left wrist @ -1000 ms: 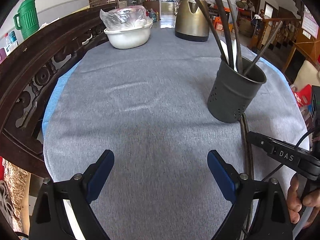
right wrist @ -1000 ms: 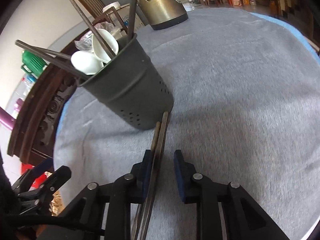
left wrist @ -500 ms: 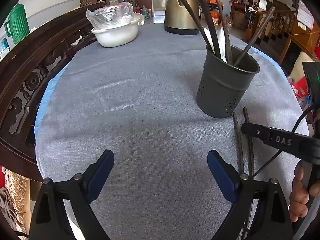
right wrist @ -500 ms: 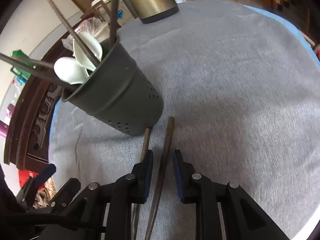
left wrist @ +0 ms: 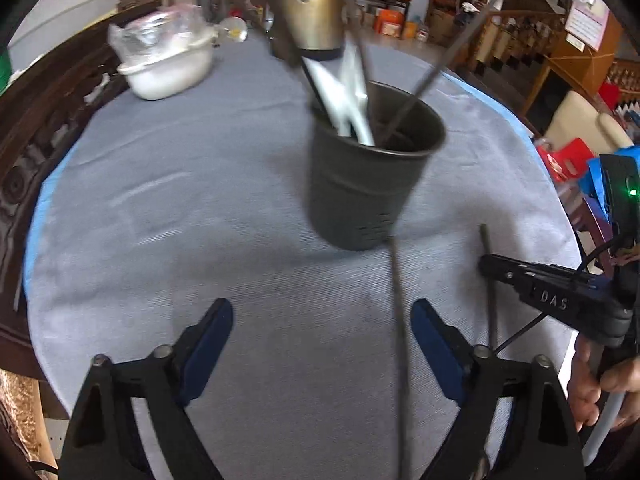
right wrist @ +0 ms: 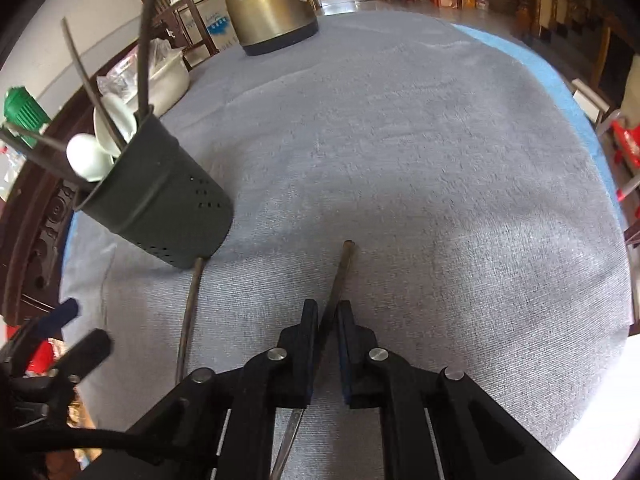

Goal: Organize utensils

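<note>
A dark perforated utensil holder (left wrist: 360, 184) (right wrist: 160, 204) stands on the grey tablecloth (left wrist: 200, 208), holding white spoons (left wrist: 348, 100) and several chopsticks. My right gripper (right wrist: 327, 312) is shut on one dark chopstick (right wrist: 340, 272) (left wrist: 488, 280), whose tip points away over the cloth. A second chopstick (left wrist: 398, 320) (right wrist: 190, 312) lies flat, its far end at the holder's base. My left gripper (left wrist: 320, 344) straddles it with jaws closing. Its pads (left wrist: 432, 340) do not touch the chopstick, which runs nearer the right one.
A brass-coloured kettle (left wrist: 316, 4) (right wrist: 272, 4) stands at the far end of the table. A white bowl under plastic wrap (left wrist: 168, 68) is at the far left. Carved dark wood (left wrist: 36, 120) borders the left edge. A hand (left wrist: 588, 392) holds the right gripper.
The right gripper closed on one chopstick and drew it sideways, away from its twin. The left gripper slid right and now straddles the other chopstick, its jaws slightly narrower.
</note>
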`<state>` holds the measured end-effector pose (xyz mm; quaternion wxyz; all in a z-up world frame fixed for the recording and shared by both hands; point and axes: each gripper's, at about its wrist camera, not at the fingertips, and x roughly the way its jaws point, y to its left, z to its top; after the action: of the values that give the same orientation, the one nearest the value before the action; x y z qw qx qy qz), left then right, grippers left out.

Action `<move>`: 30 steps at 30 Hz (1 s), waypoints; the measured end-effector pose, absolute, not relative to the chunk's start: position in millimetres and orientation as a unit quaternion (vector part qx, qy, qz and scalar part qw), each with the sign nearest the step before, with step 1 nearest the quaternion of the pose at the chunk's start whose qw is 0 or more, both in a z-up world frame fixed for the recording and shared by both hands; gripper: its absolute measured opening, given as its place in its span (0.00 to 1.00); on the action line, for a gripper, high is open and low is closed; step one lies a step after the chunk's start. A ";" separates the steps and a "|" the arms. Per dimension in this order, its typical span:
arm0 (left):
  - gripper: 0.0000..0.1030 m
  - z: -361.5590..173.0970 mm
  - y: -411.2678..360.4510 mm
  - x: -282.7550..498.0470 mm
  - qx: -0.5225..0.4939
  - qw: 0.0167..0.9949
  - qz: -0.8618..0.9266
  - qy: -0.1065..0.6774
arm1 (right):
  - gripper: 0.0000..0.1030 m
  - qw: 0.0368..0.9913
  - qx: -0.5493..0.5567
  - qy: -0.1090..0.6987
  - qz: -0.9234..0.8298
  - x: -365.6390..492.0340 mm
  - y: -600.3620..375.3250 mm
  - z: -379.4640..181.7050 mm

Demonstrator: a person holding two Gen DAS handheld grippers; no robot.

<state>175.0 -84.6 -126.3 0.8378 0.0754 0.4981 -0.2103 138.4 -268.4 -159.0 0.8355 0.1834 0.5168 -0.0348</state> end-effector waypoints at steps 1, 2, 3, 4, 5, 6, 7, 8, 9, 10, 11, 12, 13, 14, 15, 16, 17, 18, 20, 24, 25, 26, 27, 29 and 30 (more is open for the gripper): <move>0.75 -128.7 -89.7 176.8 0.078 0.835 -0.212 0.501 | 0.10 0.837 0.182 0.515 -0.032 138.3 -269.1 -158.8; 0.72 -133.2 -95.9 179.9 0.079 0.831 -0.212 0.508 | 0.10 0.839 0.178 0.513 -0.030 137.6 -269.8 -158.1; 0.67 -136.4 -99.2 181.7 0.077 0.828 -0.212 0.514 | 0.10 0.841 0.175 0.511 -0.028 138.3 -270.6 -159.9; 0.63 -138.4 -103.6 181.5 0.073 0.824 -0.212 0.520 | 0.10 0.843 0.173 0.509 -0.025 137.4 -270.2 -160.3; 0.63 -141.9 -107.0 184.0 0.067 0.820 -0.214 0.527 | 0.10 0.843 0.175 0.507 -0.021 136.6 -269.8 -160.7; 0.63 -143.7 -108.9 184.7 0.063 0.818 -0.216 0.529 | 0.10 0.843 0.180 0.506 -0.017 135.9 -272.3 -160.7; 0.63 -144.9 -111.4 185.1 0.061 0.817 -0.217 0.531 | 0.10 0.843 0.184 0.506 -0.013 132.5 -274.0 -160.1; 0.63 -146.0 -116.9 183.3 0.061 0.815 -0.217 0.534 | 0.10 0.842 0.191 0.505 -0.009 131.9 -276.5 -160.6; 0.63 -146.6 -119.2 183.7 0.060 0.814 -0.217 0.535 | 0.10 0.841 0.195 0.504 -0.006 130.7 -277.8 -160.7; 0.63 -146.9 -122.2 184.3 0.059 0.813 -0.218 0.536 | 0.10 0.841 0.197 0.503 -0.003 130.6 -278.9 -161.1; 0.63 -147.8 -125.4 185.8 0.059 0.813 -0.218 0.536 | 0.10 0.843 0.196 0.502 -0.001 130.3 -279.0 -161.0; 0.63 -148.5 -127.6 185.8 0.062 0.813 -0.218 0.536 | 0.10 0.844 0.195 0.500 0.000 129.8 -277.8 -161.0; 0.63 -149.8 -130.4 185.8 0.066 0.814 -0.217 0.534 | 0.10 0.845 0.193 0.499 0.000 128.6 -276.8 -160.8; 0.62 -151.0 -132.9 186.1 0.070 0.815 -0.215 0.534 | 0.10 0.846 0.192 0.498 0.001 127.9 -276.3 -160.7; 0.56 -153.4 -135.0 187.4 0.074 0.813 -0.212 0.537 | 0.10 0.846 0.193 0.497 0.001 127.9 -276.8 -161.1; 0.49 -157.7 -136.7 188.9 0.077 0.808 -0.208 0.546 | 0.10 0.846 0.195 0.496 0.003 127.6 -277.5 -161.3; 0.49 -157.7 -138.0 188.8 0.079 0.812 -0.207 0.541 | 0.10 0.846 0.195 0.495 0.004 126.5 -277.4 -161.4; 0.44 -158.1 -139.3 188.8 0.083 0.813 -0.205 0.539 | 0.10 0.847 0.196 0.495 0.005 126.9 -277.7 -162.1; 0.40 -158.9 -140.8 190.1 0.086 0.814 -0.201 0.538 | 0.10 0.847 0.198 0.493 0.006 126.0 -278.0 -162.2; 0.17 -159.6 -142.4 188.9 0.090 0.819 -0.200 0.531 | 0.10 0.849 0.195 0.491 0.006 123.6 -276.6 -160.7; 0.12 -160.1 -141.5 187.4 0.093 0.821 -0.197 0.527 | 0.10 0.850 0.194 0.491 0.006 122.5 -276.4 -160.2; 0.12 -161.0 -141.3 183.9 0.094 0.823 -0.196 0.525 | 0.10 0.850 0.194 0.490 0.006 123.3 -276.3 -161.1; 0.12 -161.2 -140.5 183.2 0.092 0.824 -0.198 0.523 | 0.10 0.850 0.193 0.490 0.005 122.6 -276.2 -160.8; 0.12 -161.8 -138.0 181.2 0.090 0.825 -0.200 0.521 | 0.10 0.851 0.190 0.489 0.004 121.2 -275.9 -160.7; 0.11 -161.8 -136.6 179.9 0.090 0.826 -0.201 0.520 | 0.10 0.852 0.189 0.489 0.003 122.6 -274.6 -161.4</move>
<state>179.9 -136.6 -161.8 0.8256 0.0899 0.5196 -0.2009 122.6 -274.6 -161.4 0.8517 0.1887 0.4889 0.0025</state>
